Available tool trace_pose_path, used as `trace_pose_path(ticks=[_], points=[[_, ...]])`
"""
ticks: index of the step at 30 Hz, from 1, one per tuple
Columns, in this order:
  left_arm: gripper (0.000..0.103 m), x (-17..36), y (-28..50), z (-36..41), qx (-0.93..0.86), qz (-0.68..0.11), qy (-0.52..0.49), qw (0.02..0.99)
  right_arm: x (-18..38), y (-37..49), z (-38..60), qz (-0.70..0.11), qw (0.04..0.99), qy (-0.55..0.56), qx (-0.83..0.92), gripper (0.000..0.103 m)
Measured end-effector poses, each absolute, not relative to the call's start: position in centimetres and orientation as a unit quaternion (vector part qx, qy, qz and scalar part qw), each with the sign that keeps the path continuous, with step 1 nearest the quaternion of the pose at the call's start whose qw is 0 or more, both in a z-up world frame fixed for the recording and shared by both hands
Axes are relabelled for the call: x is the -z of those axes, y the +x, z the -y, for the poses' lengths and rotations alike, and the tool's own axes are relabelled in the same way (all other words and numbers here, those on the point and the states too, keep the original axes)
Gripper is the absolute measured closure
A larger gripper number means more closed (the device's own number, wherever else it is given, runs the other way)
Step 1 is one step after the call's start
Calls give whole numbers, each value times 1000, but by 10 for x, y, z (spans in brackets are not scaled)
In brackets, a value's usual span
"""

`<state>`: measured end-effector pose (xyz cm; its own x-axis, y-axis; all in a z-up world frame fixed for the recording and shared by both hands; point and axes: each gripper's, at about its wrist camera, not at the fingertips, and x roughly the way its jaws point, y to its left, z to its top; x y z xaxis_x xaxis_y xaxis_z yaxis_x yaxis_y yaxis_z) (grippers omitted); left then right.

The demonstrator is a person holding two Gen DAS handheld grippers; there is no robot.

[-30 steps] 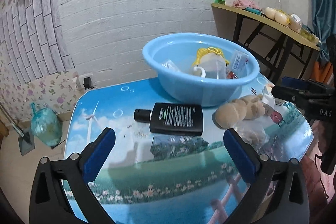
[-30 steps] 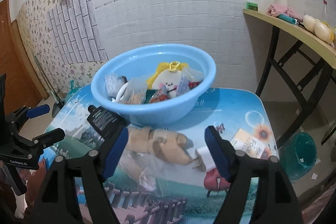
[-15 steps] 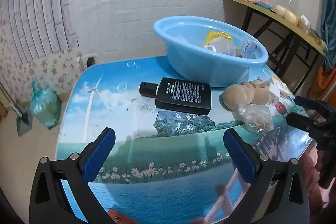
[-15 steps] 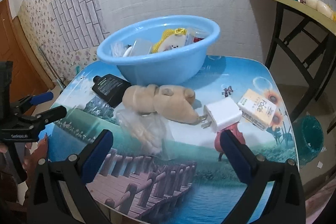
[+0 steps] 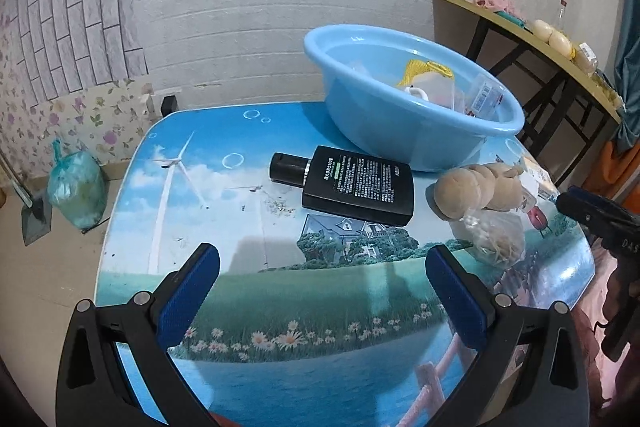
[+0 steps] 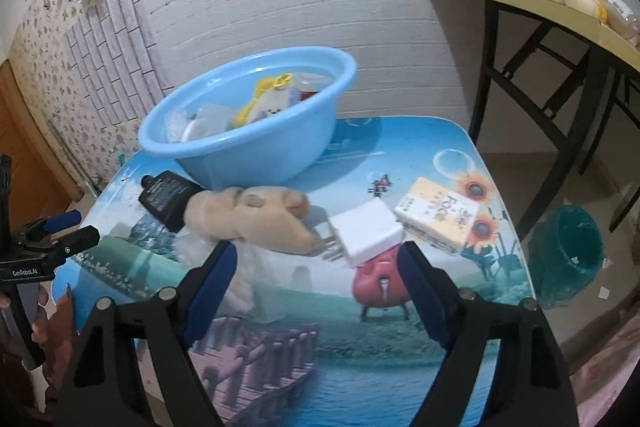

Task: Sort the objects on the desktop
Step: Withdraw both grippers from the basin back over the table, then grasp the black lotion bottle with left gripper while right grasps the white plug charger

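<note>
A small table (image 5: 168,163) covered in a printed landscape cloth stands against a white brick-pattern wall, and a blue basin (image 6: 256,151) at its far side already holds several sorted items. Still loose on the cloth, in front of the basin, lie a tan plush toy (image 6: 256,219), a black flat bottle (image 5: 358,185), a white charger plug (image 6: 366,231), a yellow-and-white carton (image 6: 438,215) and a clear bag of small bits (image 5: 494,239).

The plush lies on its side, its long axis running roughly left to right across the right wrist view. It sits just ahead of the right gripper (image 6: 316,287), a little left of the line between the blue pads, with the plug touching its right end. The right gripper's jaws have just been closing from their widest, yet they stand apart with nothing between them. The left gripper (image 5: 322,291) also gapes wide and holds nothing; the bottle lies ahead of it, cap to the left, well short of its fingertips.

The right hand looks the nearer to the plush, so that is probably the next pick, taken across its narrow waist.

Beyond the table, a wooden side table (image 6: 540,7) carries odds and ends, and a green bin (image 6: 568,251) sits on the floor.
</note>
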<state>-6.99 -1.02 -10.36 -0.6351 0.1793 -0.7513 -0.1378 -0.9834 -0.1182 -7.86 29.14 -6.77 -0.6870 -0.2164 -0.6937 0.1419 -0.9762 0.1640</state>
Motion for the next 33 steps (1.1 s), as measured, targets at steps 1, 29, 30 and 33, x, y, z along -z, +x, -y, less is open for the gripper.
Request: trace_pose_path(ticks=[1, 29, 30, 33], points=[[0, 105, -73, 8, -903, 22, -420, 89, 69, -80, -293, 51, 95, 384, 917, 21], [0, 143, -151, -38, -877, -23, -469, 104, 100, -134, -301, 29, 90, 440, 893, 38], [0, 144, -152, -38, -877, -24, -469, 103, 100, -135, -301, 27, 90, 440, 893, 38], [0, 147, -157, -40, -874, -25, -475, 104, 102, -138, -298, 17, 88, 445, 891, 38]])
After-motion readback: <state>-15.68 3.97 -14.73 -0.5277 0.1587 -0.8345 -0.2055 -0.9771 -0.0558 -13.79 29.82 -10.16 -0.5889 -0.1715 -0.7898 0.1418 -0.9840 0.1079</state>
